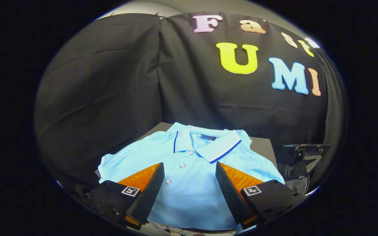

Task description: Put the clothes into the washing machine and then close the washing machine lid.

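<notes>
On the dark table (263,144) the soft, light blue shirt (189,177) lay flat beneath the gripper (189,183), whose fingers stood wide apart over its buttoned front, probably best pinched at a fold

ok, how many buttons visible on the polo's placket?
3, in a line down the light blue cotton polo shirt: (1), (2), (3), between the open hand-held gripper fingers. More may be hidden lower.
</notes>
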